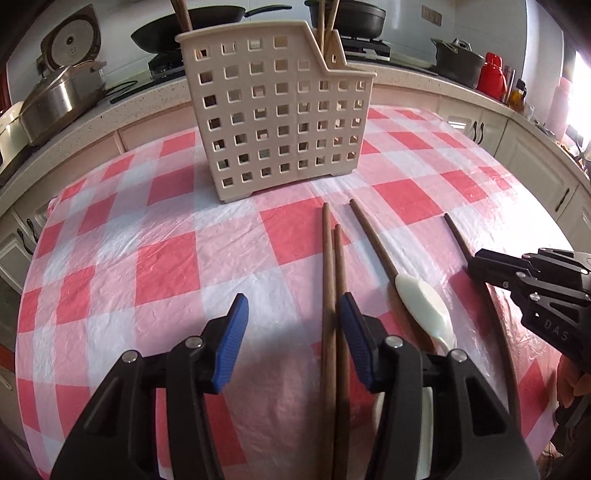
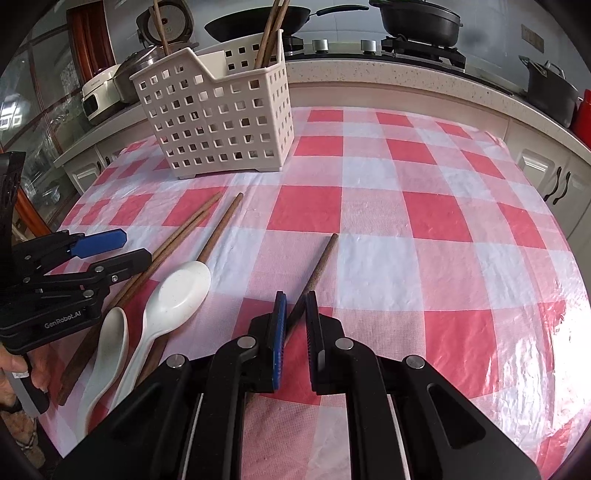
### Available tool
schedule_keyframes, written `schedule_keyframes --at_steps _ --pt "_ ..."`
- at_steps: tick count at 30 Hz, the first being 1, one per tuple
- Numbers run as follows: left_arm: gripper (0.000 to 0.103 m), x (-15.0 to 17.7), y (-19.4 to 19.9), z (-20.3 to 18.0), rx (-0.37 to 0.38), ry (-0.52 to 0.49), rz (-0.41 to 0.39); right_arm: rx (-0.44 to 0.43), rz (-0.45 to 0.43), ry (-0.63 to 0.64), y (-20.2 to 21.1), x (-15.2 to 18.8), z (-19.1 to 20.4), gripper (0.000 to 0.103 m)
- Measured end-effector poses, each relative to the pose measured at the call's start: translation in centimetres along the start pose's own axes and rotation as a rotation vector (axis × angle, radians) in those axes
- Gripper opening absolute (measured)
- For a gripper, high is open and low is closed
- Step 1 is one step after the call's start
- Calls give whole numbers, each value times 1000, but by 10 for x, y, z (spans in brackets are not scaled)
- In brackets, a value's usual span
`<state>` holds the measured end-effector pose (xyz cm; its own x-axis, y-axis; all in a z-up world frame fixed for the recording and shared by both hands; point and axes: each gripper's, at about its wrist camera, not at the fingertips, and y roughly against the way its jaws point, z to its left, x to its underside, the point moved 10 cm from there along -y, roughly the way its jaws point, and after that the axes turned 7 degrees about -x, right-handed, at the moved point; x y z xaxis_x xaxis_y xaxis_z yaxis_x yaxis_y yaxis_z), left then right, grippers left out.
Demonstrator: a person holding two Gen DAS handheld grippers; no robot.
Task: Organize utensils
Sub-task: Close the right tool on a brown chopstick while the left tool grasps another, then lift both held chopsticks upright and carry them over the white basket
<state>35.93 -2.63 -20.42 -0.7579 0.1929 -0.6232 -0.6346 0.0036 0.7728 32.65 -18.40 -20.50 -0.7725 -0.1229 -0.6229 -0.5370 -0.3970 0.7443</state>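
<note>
The left tool (image 1: 293, 334) hangs over the checked tabletop (image 1: 162, 266) with its blue pads partly apart; a pair of wooden chopsticks (image 1: 330, 295) lies in the gap close to the right pad, and no pad visibly presses on them. Their lower ends run under the tool body and out of the bottom of the view.

The right tool (image 2: 295, 328) is nearly shut, gripping a single dark chopstick (image 2: 320, 266) whose tip points away across the cloth while its rear end is hidden between the pads.

Just right of the pair lies another chopstick (image 1: 373, 240), its lower part covered by a white spoon (image 1: 424, 306). In the right wrist view two white spoons show, the larger (image 2: 177, 291) overlapping that chopstick and the smaller (image 2: 110, 339) beside it, its handle cut off behind the tool body.

The perforated cream utensil holder (image 1: 280, 122) stands upright at the far side of the tabletop, well apart from the loose utensils. Several brown chopsticks (image 2: 269, 33) stick out of it, tops cropped by the frame. Which compartment each occupies is hard to make out.

A hand (image 2: 22, 373) on the left tool's grip is only partly visible at the edge.
</note>
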Motion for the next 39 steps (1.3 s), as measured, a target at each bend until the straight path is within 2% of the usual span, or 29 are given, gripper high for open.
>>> schedule_keyframes --at_steps 6,11,17,20,24,32,39 --pt "47 -2 -7 9 7 31 36 -9 -1 -7 0 0 0 9" --pt "45 4 -3 16 -26 18 36 -4 0 -4 0 1 -1 9" --pt "30 3 -5 5 15 -6 49 10 12 -1 1 2 0 9" --pt "27 -1 -8 -8 23 -38 39 13 17 2 0 2 1 9" --pt "6 -6 -11 -11 22 -44 37 12 18 8 0 2 1 9" --pt "6 -5 -2 6 42 33 4 -26 -13 -36 5 0 -1 7" --pt "6 -9 38 27 36 96 -107 -50 -79 -21 24 -13 12 6"
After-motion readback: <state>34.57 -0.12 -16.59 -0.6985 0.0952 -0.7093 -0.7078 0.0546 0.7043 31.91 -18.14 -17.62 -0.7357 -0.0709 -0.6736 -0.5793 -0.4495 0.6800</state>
